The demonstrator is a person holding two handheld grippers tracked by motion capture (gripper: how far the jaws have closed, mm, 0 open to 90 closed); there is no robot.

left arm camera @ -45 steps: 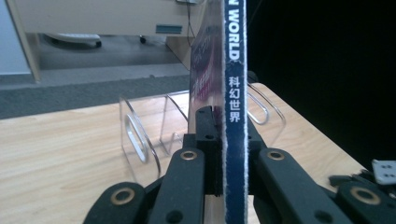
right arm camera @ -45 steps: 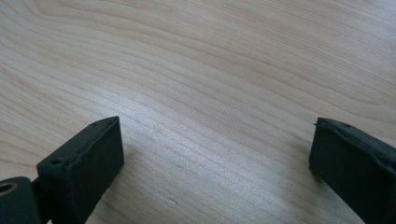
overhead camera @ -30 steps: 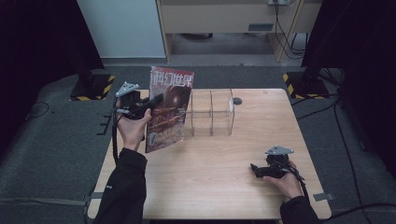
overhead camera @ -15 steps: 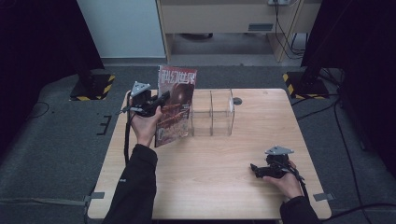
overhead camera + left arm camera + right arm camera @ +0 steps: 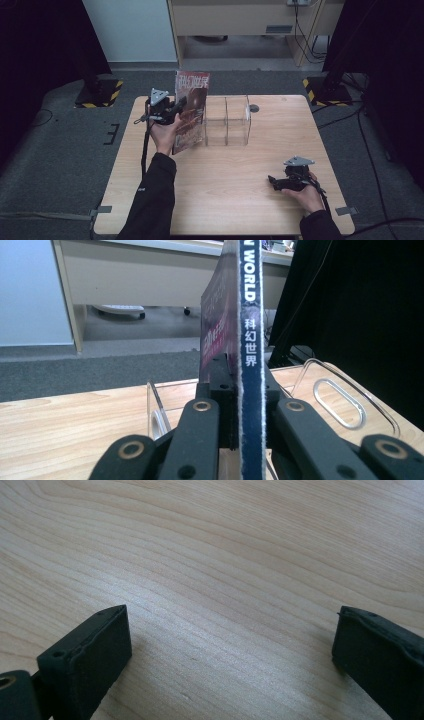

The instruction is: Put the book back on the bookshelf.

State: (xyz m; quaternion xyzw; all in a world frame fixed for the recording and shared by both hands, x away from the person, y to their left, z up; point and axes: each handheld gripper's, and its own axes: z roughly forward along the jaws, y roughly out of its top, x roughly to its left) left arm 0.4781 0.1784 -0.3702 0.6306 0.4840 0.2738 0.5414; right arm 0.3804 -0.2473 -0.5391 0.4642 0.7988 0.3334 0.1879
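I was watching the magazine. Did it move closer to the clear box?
Yes. The magazine, clamped in the left claw, moved right, up against the clear box.

The high view was dim, with dark curtains at both sides and soft, even light on the table [image 5: 240, 200]. Shadows were faint. The left gripper view was sharp near, softer far. The right gripper view showed mild glare on the wood.

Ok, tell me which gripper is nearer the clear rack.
Left. The left gripper holds the magazine upright right at the left end of the clear rack. The right gripper rests on the table near its front right, well apart from it.
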